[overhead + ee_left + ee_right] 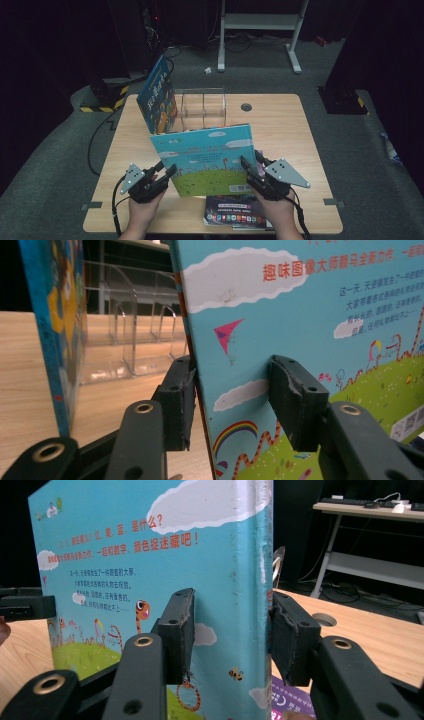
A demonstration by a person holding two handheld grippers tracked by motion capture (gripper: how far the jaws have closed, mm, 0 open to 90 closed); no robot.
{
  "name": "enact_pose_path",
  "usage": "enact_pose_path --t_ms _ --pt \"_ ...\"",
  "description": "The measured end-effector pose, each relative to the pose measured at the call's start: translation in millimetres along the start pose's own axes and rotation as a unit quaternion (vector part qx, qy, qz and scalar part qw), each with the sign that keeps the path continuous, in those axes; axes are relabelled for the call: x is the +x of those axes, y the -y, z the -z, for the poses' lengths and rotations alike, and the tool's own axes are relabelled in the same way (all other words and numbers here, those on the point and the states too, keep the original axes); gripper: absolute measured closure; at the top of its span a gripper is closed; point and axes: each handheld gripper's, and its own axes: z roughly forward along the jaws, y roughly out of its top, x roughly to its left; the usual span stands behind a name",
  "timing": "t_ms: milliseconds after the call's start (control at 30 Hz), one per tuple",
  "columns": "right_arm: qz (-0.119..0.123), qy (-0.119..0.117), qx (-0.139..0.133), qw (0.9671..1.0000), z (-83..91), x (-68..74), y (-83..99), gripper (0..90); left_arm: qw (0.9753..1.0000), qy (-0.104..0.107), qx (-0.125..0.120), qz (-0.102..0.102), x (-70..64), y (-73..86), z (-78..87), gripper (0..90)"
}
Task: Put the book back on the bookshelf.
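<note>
Picture book (pixel 207 160) with a sky-blue cover stood up off the table, held between two grippers. Nearest to the person, a dark book (pixel 232 215) lay flat on the table (pixel 300 130) at 6 o'clock, under the lifted one.

The left gripper (pixel 167 172) pinched the picture book's left edge, at 9 o'clock of the book. In the left gripper view its jaws sat nearly closed, one on each side of the cover (pixel 300 340), and both touched it. The right gripper (pixel 250 167) pinched the right edge, at 3 o'clock. In the right gripper view its jaws were also nearly closed, pressing on the thick side of the book (pixel 220 580).

The book's long side ran left to right, from one gripper to the other. Both hands were just as near to it.

Farther back, at 12 o'clock from the book, a clear rack (pixel 202 107) with slots stood on the table. Its slots ran front to back, so I think the book must turn edge-on before it can slide in. Another blue book (pixel 159 95) stood leaning at the rack's left end, at 11 o'clock.
</note>
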Motion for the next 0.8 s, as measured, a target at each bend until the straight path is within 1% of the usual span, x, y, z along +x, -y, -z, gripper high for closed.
enact_pose_path --t_ms 100,333,433,500,700,800 --pt "0.004 -0.001 -0.001 1.0000 -0.5 1.7 -1.3 55.6 1.0000 -0.002 -0.002 -0.002 0.9 -0.2 0.5 54.4" --pt "0.003 -0.001 -0.005 1.0000 -2.4 2.5 -1.9 55.2 1.0000 -0.005 -0.008 -0.002 1.1 -0.6 0.9 54.5" --pt "0.003 -0.001 -0.005 1.0000 -3.5 2.6 -1.5 54.9 0.9999 -0.008 -0.010 -0.005 1.3 -1.5 1.4 54.5" --pt "0.001 -0.001 -0.004 1.0000 -4.2 2.8 -1.7 54.7 0.9999 -0.009 -0.013 -0.004 1.3 -1.9 1.6 54.5" --pt "-0.001 -0.001 -0.005 1.0000 -5.9 3.3 -1.9 53.9 0.9997 -0.012 -0.020 -0.012 1.9 -2.5 1.4 54.4" --pt "-0.003 0.003 -0.005 1.0000 -6.9 3.6 -2.1 53.6 0.9996 -0.012 -0.022 -0.011 2.4 -2.2 -0.3 54.5"
